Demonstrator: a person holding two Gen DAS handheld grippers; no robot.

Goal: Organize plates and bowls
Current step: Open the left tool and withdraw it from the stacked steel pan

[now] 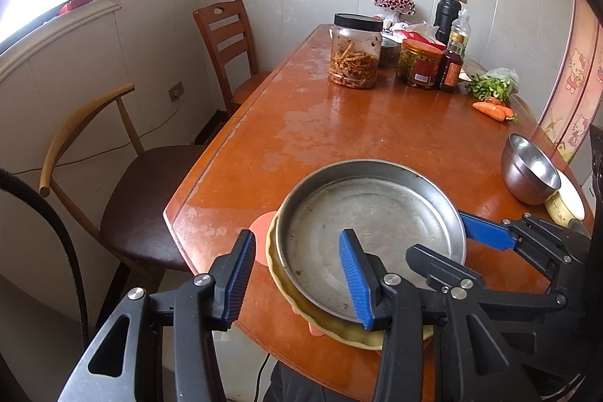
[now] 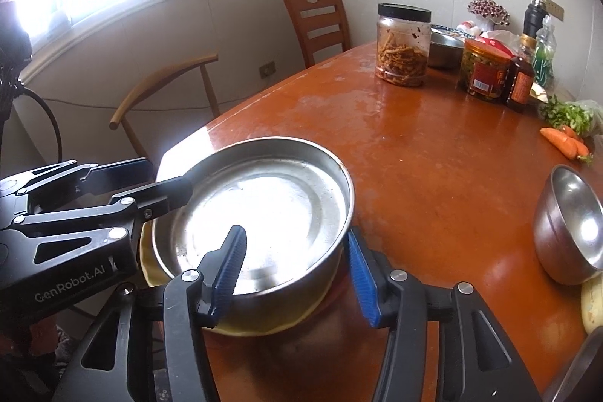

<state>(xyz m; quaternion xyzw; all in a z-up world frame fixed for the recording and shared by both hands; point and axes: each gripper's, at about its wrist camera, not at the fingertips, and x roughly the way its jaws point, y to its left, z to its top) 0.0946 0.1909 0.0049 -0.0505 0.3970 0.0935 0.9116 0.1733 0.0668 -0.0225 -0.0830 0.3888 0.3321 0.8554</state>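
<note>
1. The steel pan (image 1: 371,213) sits nested on a yellow fluted dish (image 1: 279,274), which in turn lies on a pink plate (image 1: 260,236), all at the near corner of the surface (image 1: 339,123), at about 6 o'clock in both wrist views. That stack looks built.
2. The right gripper (image 2: 297,274) straddles the pan's near rim with its jaws moderately apart, one blue pad inside the pan and one outside; the pads do not seem to press the wall, so the pan looks freshly let go.
3. The left gripper (image 1: 297,277) has its jaws at a middling gap across the stack's edge, one pad over the pan floor and one off to the side; it seems to grip nothing.
4. Still left, by my judgement: the steel bowl (image 1: 529,172) at 3 o'clock, tilted on a white and yellow bowl (image 1: 565,206), both well apart from the stack.
5. Readable writing: "GenRobot.AI" on the left gripper's body in the right wrist view. The jar with the red label (image 2: 484,70) and the dark sauce bottle (image 2: 522,83) at 1 o'clock carry print too small to read.
</note>
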